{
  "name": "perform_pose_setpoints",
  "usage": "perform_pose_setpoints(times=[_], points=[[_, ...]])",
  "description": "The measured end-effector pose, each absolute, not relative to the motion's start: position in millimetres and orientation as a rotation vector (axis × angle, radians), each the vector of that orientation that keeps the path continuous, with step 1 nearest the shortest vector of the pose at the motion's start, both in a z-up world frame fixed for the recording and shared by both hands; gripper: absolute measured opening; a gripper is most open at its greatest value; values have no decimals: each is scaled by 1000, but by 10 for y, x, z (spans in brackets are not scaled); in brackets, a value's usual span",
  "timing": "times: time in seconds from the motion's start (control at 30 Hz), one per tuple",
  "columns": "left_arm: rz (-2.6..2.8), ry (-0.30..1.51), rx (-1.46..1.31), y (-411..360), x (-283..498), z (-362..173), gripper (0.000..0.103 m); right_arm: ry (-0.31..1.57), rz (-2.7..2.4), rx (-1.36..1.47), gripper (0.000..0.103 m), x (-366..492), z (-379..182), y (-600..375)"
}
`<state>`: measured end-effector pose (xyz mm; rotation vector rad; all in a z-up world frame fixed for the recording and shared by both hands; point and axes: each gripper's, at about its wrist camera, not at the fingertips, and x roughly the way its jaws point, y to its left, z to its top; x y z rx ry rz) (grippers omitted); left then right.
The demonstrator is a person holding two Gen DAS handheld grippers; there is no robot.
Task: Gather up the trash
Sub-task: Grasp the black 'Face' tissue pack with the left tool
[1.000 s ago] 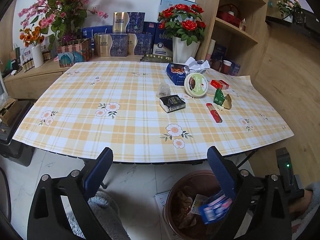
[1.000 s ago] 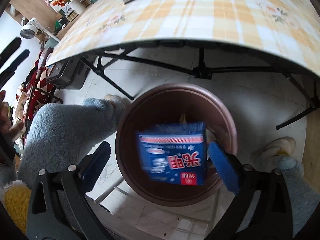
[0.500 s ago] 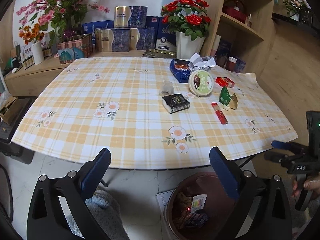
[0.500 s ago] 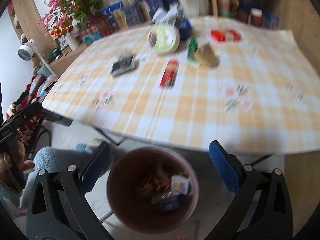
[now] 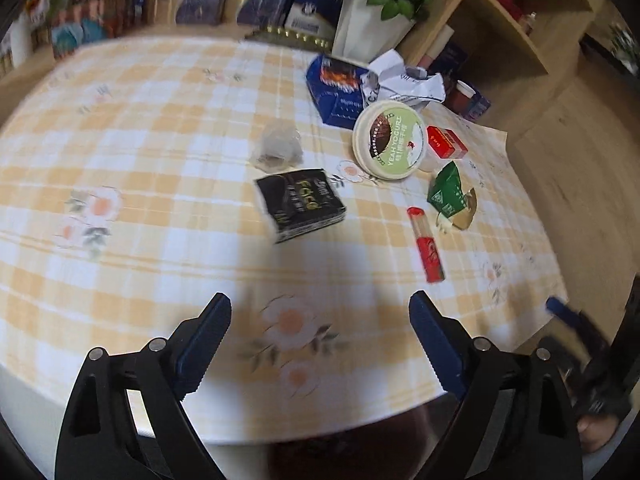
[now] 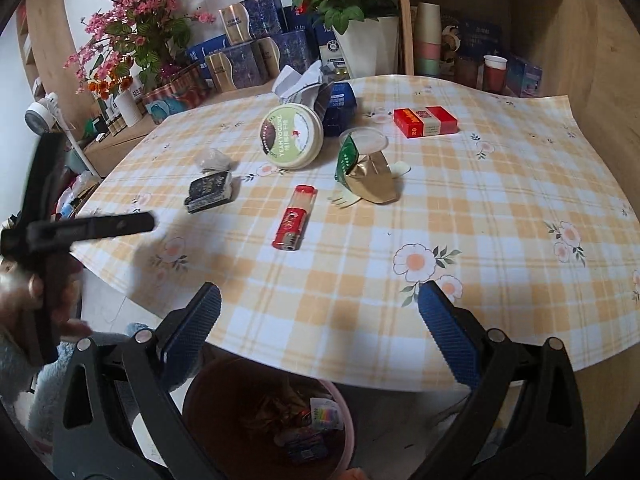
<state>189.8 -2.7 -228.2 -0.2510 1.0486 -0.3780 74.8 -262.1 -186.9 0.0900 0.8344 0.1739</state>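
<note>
Both tools are now looking over the surface instead of down at the bin, and the blue packet that was dropping from the right tool [image 6: 319, 320] a second ago is lying in the bin [image 6: 267, 420] with the other scraps. Trash is still sitting on the checked surface [image 5: 168, 152]: a black packet [image 5: 301, 203] nearest the left tool [image 5: 320, 332], a red lighter [image 5: 427, 245], a green-and-gold wrapper [image 5: 450, 196], a yogurt lid [image 5: 389, 140], a red box [image 5: 446, 142], a clear bag [image 5: 278, 148], and crumpled paper [image 5: 404, 78] on a blue bag [image 5: 336, 92]. The black packet is probably light and fairly stiff, so pinching across its short sides looks best; the lighter is looking hard and slick, best taken across its middle; the wrapper and paper are soft and should crush easily. The left tool is empty, its jaws wide but closing slightly, hovering over the near edge. The right tool is gaping empty above the bin.
</note>
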Motion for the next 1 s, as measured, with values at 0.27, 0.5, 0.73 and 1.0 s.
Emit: perform_pose_setpoints(times=[0.27,0.5,0.73,1.0], points=[[-255,1070,-213,-314,2444,-2432,91,853,146,84,97,838,-2025,-2740],[-108,1064,-144,-453,2672,-2532,91,856,113,120,97,946,-2107,-2922],[-112,1045,-100,-460,2686,-2513,62,845,118,182,95,1091,-2104,-3077],[-252,1027,-178,-282,2360,-2382,52,835,174,185,89,1288,-2071,-3029]])
